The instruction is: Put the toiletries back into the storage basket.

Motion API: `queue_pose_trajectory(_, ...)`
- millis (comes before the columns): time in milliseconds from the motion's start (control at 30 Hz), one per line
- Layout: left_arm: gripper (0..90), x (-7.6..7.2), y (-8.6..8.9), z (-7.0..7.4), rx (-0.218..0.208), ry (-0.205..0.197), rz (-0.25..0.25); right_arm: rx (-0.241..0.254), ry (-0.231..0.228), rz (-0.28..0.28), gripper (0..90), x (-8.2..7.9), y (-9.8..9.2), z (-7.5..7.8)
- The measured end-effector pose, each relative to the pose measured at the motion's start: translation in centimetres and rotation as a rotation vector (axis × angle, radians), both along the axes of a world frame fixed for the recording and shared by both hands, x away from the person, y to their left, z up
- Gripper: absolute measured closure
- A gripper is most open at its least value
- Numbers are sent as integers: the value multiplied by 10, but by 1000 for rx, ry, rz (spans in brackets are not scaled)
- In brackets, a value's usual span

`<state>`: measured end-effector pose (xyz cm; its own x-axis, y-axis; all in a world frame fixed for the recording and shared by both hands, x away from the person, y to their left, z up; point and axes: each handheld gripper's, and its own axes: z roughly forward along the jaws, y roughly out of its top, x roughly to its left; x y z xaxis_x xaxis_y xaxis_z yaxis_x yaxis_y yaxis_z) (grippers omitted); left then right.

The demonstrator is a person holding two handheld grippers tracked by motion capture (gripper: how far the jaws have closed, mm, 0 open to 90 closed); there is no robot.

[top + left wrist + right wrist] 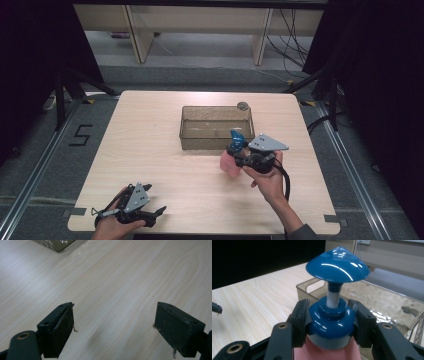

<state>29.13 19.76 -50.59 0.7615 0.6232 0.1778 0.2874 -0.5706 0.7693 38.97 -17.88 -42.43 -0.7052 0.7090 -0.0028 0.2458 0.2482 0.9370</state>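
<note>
My right gripper point(239, 158) point(331, 325) is shut on a pink bottle point(230, 164) with a blue pump cap point(236, 140) point(331, 322). The jaws clamp the blue collar just below the pump head point(338, 263). It hangs above the table, just in front of the clear brown plastic bin point(186, 136) point(387, 302). My left gripper point(158, 213) point(113, 327) rests low at the table's near left edge, open, with bare wood between its pads point(65, 325).
The wooden table point(150, 150) carries the bin at its middle back. A small round grey object point(242, 105) sits by the bin's far right corner. Beyond the table are dark tripod legs, cables and a floor mark "5" point(81, 135).
</note>
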Motion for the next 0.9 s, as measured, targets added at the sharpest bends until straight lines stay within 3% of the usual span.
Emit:
queue_pose_trajectory(100, 155, 1, 1, 0, 18, -5, 0, 3, -18, -12, 537, 3, -1, 6)
queue_pose_trajectory(133, 155, 1, 0, 0, 23, -11, 2, 11, -23, 9, 537, 5, 0, 7)
queue_pose_trajectory(233, 155, 0, 0, 0, 14, -4, 6, -3, -26, -4, 537, 7, -2, 14)
queue_pose_trajectory(367, 155, 0, 0, 0, 8, 1, 1, 32, -11, -26, 537, 12, -6, 21)
queue_pose_trajectory(400, 155, 0, 1, 1, 6, 6, -2, 15, -19, -39, 537, 13, -8, 24)
queue_pose_trajectory(567, 155, 0, 1, 1, 8, 3, 2, 26, -19, -45, 537, 18, -9, 31)
queue_pose_trajectory(733, 155, 0, 1, 1, 3, -11, 14, -8, -31, -52, 537, 22, -10, 38)
queue_pose_trajectory(767, 155, 0, 1, 1, 3, -6, 5, 9, -7, -53, 537, 23, -8, 39)
queue_pose_trajectory(900, 155, 0, 1, 1, -2, -3, 6, 12, -24, -55, 537, 29, -10, 44)
